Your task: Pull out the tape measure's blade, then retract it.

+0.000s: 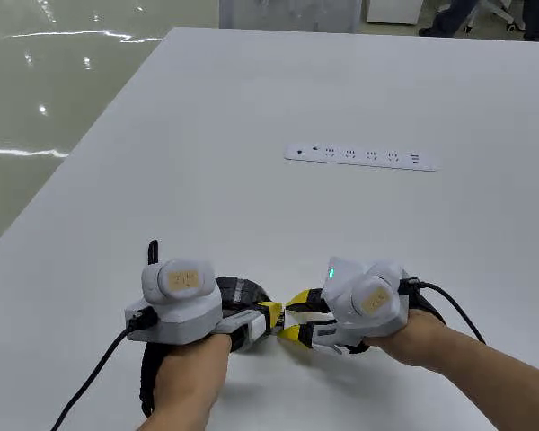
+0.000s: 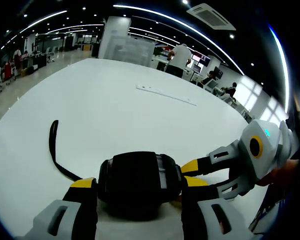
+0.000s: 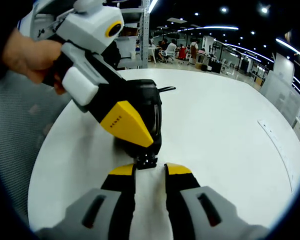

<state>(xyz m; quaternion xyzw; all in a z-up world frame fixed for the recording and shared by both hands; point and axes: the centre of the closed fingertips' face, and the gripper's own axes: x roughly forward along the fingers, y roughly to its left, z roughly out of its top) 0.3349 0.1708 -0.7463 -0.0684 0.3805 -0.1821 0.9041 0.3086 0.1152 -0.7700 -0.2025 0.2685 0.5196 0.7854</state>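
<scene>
Lower middle, your left hand-held gripper (image 1: 271, 316) covers most of the tape measure (image 1: 243, 291); upper right, the edge cuts off people (image 1: 456, 14).

Black tape measure (image 2: 137, 182) with grey side bands; its strap (image 2: 52, 145) is black. The left gripper (image 1: 271, 316) and right gripper (image 3: 150, 169) match: white-grey bodies, black jaws, yellow tips. A small light (image 1: 332, 272) on the right gripper looks cyan-green, but it's tiny in the head view. Plain white desk (image 1: 341, 99), white power strip (image 1: 359, 156), black cables (image 1: 90, 382). The floor (image 1: 36, 90) is pale grey-green and glossy.
</scene>
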